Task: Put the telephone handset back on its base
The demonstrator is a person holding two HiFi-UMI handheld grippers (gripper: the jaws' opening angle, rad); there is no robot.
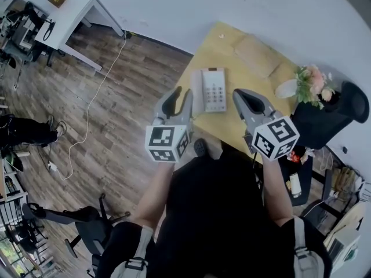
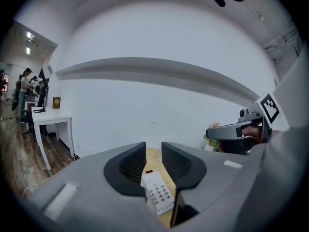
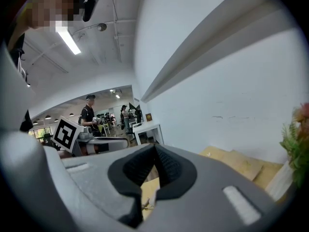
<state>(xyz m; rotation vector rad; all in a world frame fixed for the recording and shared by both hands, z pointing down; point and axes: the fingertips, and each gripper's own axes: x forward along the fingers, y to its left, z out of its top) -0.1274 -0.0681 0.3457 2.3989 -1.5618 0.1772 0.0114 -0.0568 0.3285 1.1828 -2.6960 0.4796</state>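
A white telephone (image 1: 214, 90) with a grey keypad lies on the yellow table (image 1: 232, 126). Its handset (image 1: 197, 93) lies along the left side of the base. My left gripper (image 1: 182, 95) hovers just left of the phone, above the table's near corner, and its jaws stand apart with nothing between them. In the left gripper view, the keypad (image 2: 158, 193) shows below the gap of the left gripper (image 2: 153, 150); the left jaw hides the handset. My right gripper (image 1: 240, 95) hangs to the right of the phone. Its tips meet in the right gripper view (image 3: 154, 148), and it holds nothing.
A brown padded envelope (image 1: 255, 54) lies at the table's far side. A pot of pink flowers (image 1: 313, 83) and a black chair (image 1: 333, 113) stand at the right. A white desk (image 1: 64, 17) and a floor cable (image 1: 93, 106) are at the left. People stand far off.
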